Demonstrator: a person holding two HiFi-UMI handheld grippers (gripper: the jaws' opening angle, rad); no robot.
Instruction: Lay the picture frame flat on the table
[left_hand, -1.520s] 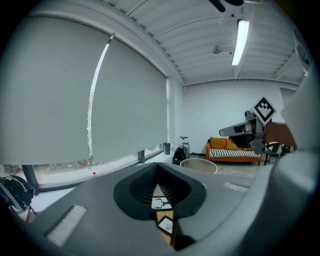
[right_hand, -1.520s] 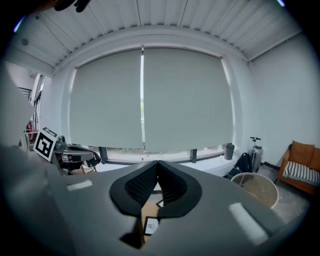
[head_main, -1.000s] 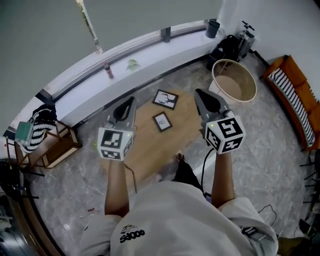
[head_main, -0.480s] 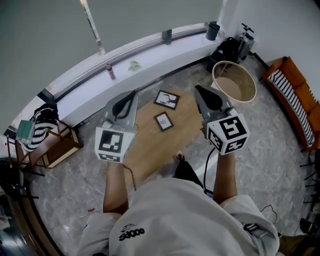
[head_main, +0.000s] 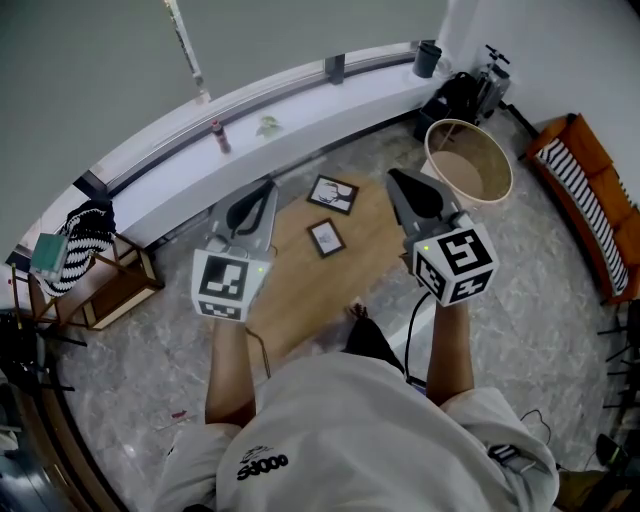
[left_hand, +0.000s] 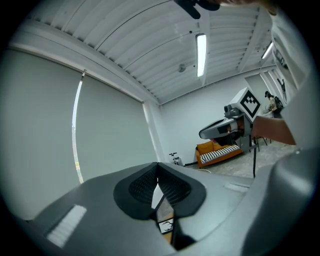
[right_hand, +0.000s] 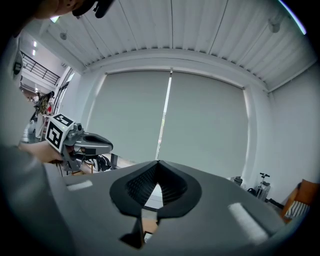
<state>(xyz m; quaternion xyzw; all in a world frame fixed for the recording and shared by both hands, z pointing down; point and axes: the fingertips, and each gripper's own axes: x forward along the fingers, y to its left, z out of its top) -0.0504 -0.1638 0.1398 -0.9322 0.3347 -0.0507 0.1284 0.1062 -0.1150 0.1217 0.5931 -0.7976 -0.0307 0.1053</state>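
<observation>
Two black-framed pictures lie flat on the low wooden table (head_main: 300, 290): a larger picture frame (head_main: 331, 195) at the far end and a smaller picture frame (head_main: 325, 241) nearer me. Both grippers hang level, high above the table and apart from the frames. My left gripper (head_main: 266, 186) (left_hand: 157, 166) is shut with nothing in it; under its pads a frame (left_hand: 166, 226) shows on the table. My right gripper (head_main: 393, 177) (right_hand: 158, 164) is also shut and holds nothing. Each gripper shows in the other's view: the right gripper (left_hand: 225, 127) and the left gripper (right_hand: 95, 141).
A round tan bin (head_main: 468, 160) stands on the floor right of the table. An orange striped sofa (head_main: 590, 195) is at far right. A white window ledge (head_main: 280, 110) carries a small bottle (head_main: 217, 135). A wooden rack (head_main: 105, 290) stands at left.
Both grippers have risen a little toward the head camera, the left one also drifting slightly. The two frames on the table have not moved.
</observation>
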